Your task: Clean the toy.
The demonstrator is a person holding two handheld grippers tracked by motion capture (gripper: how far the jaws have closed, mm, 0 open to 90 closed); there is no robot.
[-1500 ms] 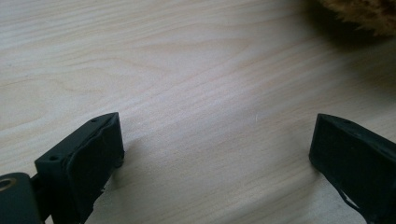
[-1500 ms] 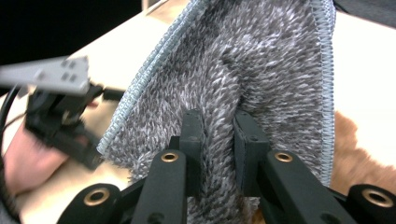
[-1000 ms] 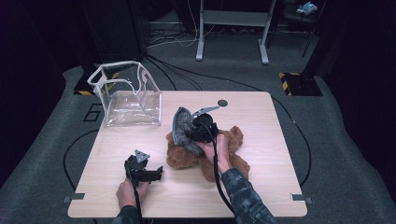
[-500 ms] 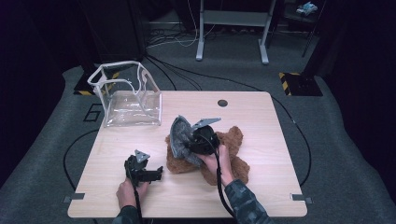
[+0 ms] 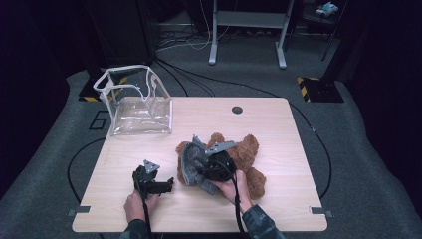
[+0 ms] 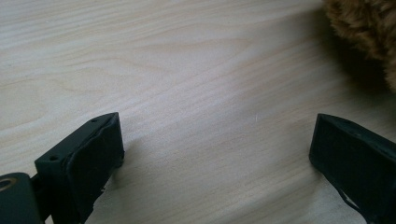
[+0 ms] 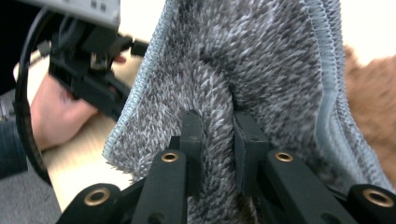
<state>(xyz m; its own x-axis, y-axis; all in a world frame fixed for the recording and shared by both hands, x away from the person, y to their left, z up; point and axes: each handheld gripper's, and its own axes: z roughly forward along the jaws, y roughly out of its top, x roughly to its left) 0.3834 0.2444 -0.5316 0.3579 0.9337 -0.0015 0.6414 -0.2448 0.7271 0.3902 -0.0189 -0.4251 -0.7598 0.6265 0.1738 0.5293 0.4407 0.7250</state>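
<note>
Right gripper (image 5: 196, 167) lowered the grey cloth (image 5: 191, 164), jaws clamping it; left gripper (image 5: 166, 186) jaws wide.

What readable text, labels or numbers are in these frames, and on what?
"6": large dark outline digit on the grey floor mat left of the table, partly hidden behind the clear bag.
Yellow-and-black hazard stripes on the floor behind the table: a sign, no words.
Nothing legible on the grey cloth, the brown plush toy, or either gripper: left gripper, right gripper.
</note>
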